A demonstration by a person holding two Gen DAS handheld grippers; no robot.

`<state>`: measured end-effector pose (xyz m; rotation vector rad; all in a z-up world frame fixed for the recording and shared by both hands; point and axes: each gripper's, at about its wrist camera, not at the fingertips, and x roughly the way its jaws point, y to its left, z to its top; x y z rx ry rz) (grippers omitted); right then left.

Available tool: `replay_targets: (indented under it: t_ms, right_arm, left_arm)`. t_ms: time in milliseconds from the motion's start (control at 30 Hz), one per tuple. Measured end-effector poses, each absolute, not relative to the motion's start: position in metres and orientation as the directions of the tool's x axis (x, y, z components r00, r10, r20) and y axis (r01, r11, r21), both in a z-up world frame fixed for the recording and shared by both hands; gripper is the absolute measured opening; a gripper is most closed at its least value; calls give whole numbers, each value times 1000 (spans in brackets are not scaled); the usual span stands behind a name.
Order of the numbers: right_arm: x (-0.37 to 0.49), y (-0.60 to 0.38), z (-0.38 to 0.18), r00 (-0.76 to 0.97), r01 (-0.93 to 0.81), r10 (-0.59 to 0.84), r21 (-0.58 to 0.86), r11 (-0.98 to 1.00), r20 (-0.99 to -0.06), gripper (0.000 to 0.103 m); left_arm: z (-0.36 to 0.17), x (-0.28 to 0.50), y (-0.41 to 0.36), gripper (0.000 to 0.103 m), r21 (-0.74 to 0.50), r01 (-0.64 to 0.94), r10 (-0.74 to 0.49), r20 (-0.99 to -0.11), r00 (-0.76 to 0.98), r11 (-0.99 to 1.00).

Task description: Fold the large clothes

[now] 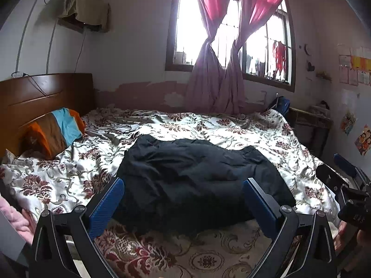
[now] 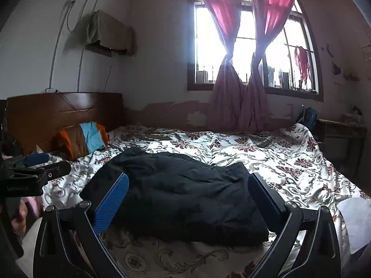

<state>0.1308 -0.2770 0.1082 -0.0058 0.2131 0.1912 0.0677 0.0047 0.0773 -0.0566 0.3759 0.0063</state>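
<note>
A large dark navy garment (image 1: pixel 194 185) lies bunched in a thick, roughly rectangular heap on the flowered bedspread (image 1: pixel 162 125). The right wrist view shows the same garment (image 2: pixel 185 199) near the bed's front edge. My left gripper (image 1: pixel 183 199) hovers just in front of it, open, with nothing between its blue fingers (image 1: pixel 106 206). My right gripper (image 2: pixel 187 199) is likewise open and empty, held above the garment's near side. The other gripper's body appears at the right edge of the left view (image 1: pixel 343 185) and at the left edge of the right view (image 2: pixel 27 176).
A striped orange, brown and blue pillow (image 1: pixel 55 132) leans on the wooden headboard (image 1: pixel 41 97) at left. Pink curtains (image 1: pixel 220 69) hang at the window behind the bed. A small table (image 1: pixel 310 120) stands at the far right. A hand (image 2: pixel 19 217) and pink sleeve (image 1: pixel 16 220) show low left.
</note>
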Motion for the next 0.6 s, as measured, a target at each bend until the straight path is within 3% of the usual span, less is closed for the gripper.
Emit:
replay_targets:
  t_ms: [600]
  right_arm:
    - [135, -292, 61, 946, -123, 133, 54, 991, -297, 101]
  left_arm:
    - [32, 62, 10, 102, -19, -74, 60, -419, 906, 997]
